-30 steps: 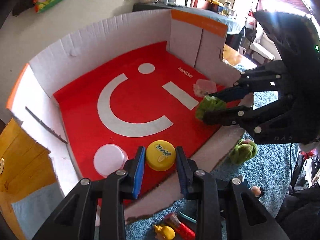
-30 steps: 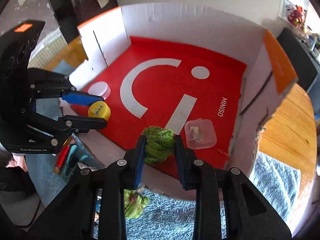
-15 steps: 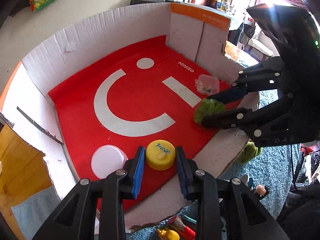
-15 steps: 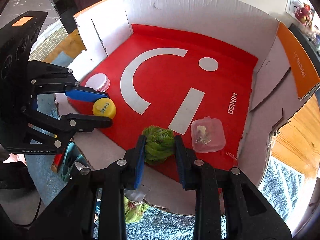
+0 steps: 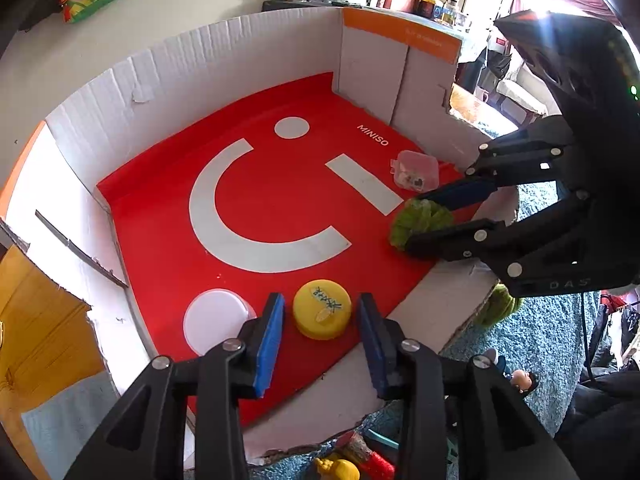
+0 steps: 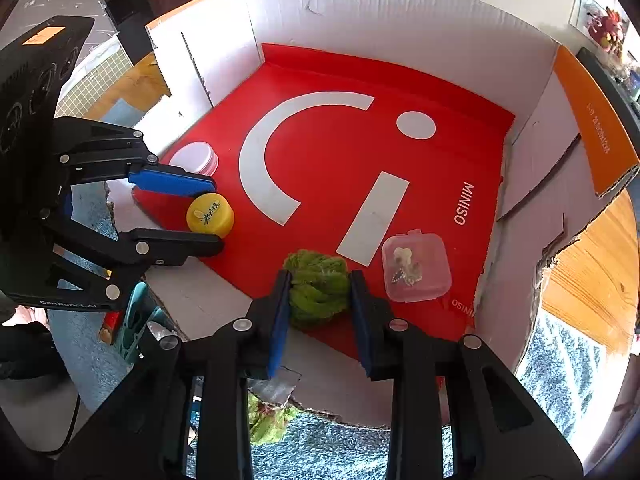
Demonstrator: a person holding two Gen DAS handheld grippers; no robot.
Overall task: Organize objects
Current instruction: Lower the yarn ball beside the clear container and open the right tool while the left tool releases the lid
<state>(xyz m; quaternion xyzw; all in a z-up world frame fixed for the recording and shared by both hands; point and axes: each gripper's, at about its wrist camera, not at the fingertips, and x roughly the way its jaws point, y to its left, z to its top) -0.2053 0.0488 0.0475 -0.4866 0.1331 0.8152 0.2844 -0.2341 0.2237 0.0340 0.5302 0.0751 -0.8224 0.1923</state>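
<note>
The left gripper (image 5: pixel 320 320) is opening, pads clear of the yellow lid (image 5: pixel 322 314) resting between them on the red "MINISO" liner (image 5: pixel 168 248). The right gripper (image 6: pixel 320 292), marked "DAS", clamps a green fuzzy ball (image 6: pixel 318 286); a clear box (image 6: pixel 416 268) lies just right of it

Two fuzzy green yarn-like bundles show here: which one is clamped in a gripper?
The fuzzy green bundle inside the cardboard box, pinched by the right gripper. The other green bundle lies outside on the blue carpet.
</note>
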